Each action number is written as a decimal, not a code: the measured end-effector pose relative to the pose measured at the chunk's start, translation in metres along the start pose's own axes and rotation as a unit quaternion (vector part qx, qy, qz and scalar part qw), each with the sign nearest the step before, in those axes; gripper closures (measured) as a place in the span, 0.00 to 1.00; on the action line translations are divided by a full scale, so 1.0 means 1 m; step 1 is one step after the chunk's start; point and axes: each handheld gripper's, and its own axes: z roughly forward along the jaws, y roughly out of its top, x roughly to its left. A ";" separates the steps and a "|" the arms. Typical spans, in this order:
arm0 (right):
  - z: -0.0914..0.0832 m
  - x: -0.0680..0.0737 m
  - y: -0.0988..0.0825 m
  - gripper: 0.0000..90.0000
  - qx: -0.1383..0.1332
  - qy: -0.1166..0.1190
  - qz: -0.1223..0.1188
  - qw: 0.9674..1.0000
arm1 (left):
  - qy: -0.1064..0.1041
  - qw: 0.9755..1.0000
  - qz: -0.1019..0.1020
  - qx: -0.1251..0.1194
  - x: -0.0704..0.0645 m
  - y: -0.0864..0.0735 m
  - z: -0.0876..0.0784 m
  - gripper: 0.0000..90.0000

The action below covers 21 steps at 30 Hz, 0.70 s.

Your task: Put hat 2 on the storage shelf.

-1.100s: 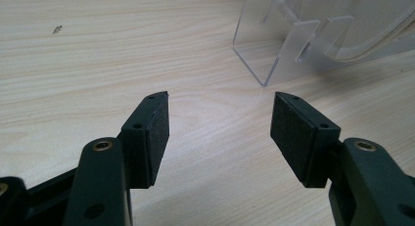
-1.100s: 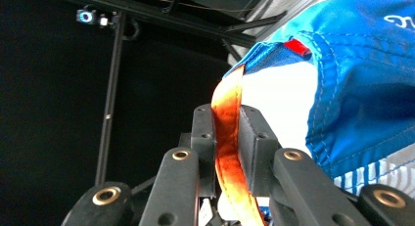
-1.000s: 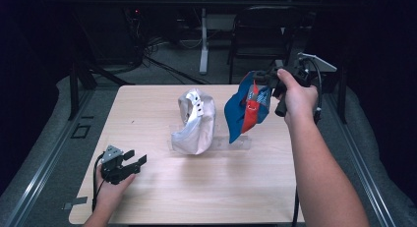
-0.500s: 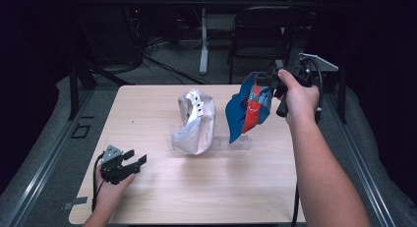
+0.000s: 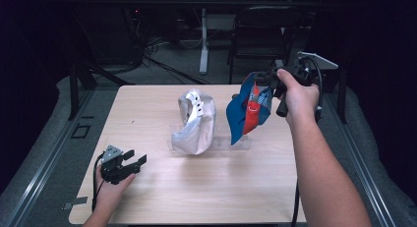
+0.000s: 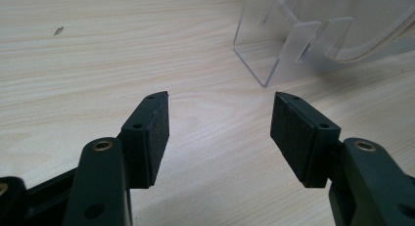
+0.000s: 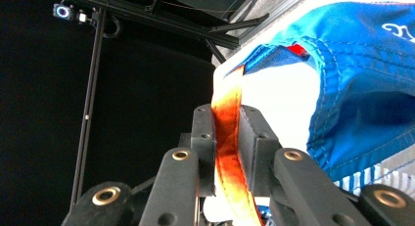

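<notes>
A blue and red cap (image 5: 244, 114) hangs over the right end of a clear plastic stand (image 5: 235, 142), lifted at its top edge by my right gripper (image 5: 264, 80). In the right gripper view the jaws (image 7: 226, 116) are shut on the cap's orange-red strap (image 7: 227, 143), with blue fabric (image 7: 362, 89) to the right. A silver-white cap (image 5: 194, 121) sits on the stand's left end. My left gripper (image 5: 134, 163) rests open on the table near the front left; in its own view the gripper (image 6: 220, 123) has nothing between its pads, and the stand's corner (image 6: 288, 50) lies ahead.
The wooden table (image 5: 147, 104) has bare surface at the front and along the left side. A dark folding chair (image 5: 265, 30) and cables stand on the floor behind the far edge. Metal rails run along both sides of the table.
</notes>
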 end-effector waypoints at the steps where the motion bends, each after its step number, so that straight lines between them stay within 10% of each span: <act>1: 0.002 0.000 -0.001 0.87 -0.002 0.001 -0.001 1.000 | 0.000 1.000 0.000 0.000 0.000 0.000 0.000 0.45; 21: 0.003 -0.002 -0.001 0.87 -0.028 -0.009 0.001 1.000 | -0.001 1.000 -0.003 -0.007 0.000 0.000 0.000 0.44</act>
